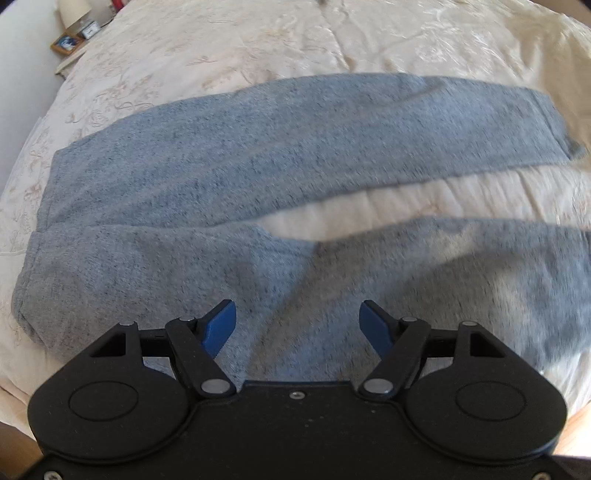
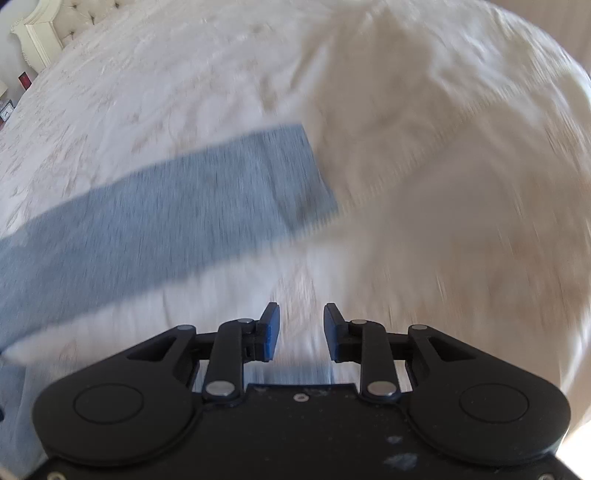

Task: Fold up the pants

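Pants: grey heathered sweatpants [image 1: 229, 155] lay spread flat on the bed, filling the middle of the left wrist view, waistband toward the left edge of the frame, legs running to the right.
Legs: the upper leg [image 1: 424, 122] ended at a cuff in the upper right; the lower leg [image 1: 461, 280] ran along the lower right, with a wedge of bedspread showing between the two.
Bedspread: a cream embroidered bedspread [image 1: 258, 40] lay under the pants, wrinkled across the top of the frame.
Left tool: the left tool [image 1: 297, 325] stood wide apart at its blue pads, hovering over the crotch area of the pants, holding nothing.
Right tool: the right tool [image 2: 301, 330] had its blue pads parted with a narrow gap, nothing between them, bedspread [image 2: 424, 184] beneath; the view was blurred.
Right view of pants: one grey leg [image 2: 177, 206] crossed the left half of the frame, its cuff near centre.
Background: a nightstand [image 1: 72, 40] in the upper left of the left view; a cream headboard [image 2: 48, 22] in the upper left of the right view.
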`<state>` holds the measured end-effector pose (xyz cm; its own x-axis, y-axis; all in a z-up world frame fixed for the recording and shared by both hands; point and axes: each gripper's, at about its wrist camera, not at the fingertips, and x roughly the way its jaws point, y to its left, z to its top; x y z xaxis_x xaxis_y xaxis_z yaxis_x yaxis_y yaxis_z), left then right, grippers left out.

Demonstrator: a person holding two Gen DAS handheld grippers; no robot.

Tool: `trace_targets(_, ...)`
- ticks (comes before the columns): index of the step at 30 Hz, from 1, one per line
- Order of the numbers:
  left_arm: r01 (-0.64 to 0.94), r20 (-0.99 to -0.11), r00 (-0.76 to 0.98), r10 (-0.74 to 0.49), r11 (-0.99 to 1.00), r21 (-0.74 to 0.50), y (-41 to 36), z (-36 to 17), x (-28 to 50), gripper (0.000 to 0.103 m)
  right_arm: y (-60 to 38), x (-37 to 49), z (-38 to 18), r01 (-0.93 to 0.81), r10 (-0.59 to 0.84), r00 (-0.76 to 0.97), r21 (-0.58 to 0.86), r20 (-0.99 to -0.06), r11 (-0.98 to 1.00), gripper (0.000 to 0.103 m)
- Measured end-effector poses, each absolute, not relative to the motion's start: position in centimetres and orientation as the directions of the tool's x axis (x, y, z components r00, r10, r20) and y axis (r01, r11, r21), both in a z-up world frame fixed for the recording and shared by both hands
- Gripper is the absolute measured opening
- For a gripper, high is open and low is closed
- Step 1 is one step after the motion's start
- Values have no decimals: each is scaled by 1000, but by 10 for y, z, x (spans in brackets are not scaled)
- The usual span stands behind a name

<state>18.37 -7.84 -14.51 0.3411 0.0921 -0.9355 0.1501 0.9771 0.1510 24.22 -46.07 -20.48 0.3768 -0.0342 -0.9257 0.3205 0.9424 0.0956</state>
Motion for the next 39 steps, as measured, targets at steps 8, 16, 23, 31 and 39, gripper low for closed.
trace_targets(8,177,-961,265,81,975,131,-89,-196,195,76,-458,156,-231,374,0,266,103,-964,922,30)
trace_targets(16,164,-961,262,95,976,141,-95,-215,230,78,-451,148,-245,341,77,233,156,-969,927,34)
trace_targets(23,164,-928,365,71,977,139,-101,-175,223,74,-453,168,-205,320,86,303,186,-949,929,3)
trace_targets(31,190,-916,395,70,969,156,-106,-163,208,74,-493,202,-225,404,9,252,113,-968,908,15)
trace_targets(39,255,-899,431,79,945,206,-95,-151,173,74,-492,141,-202,503,-6,347,181,-938,845,36)
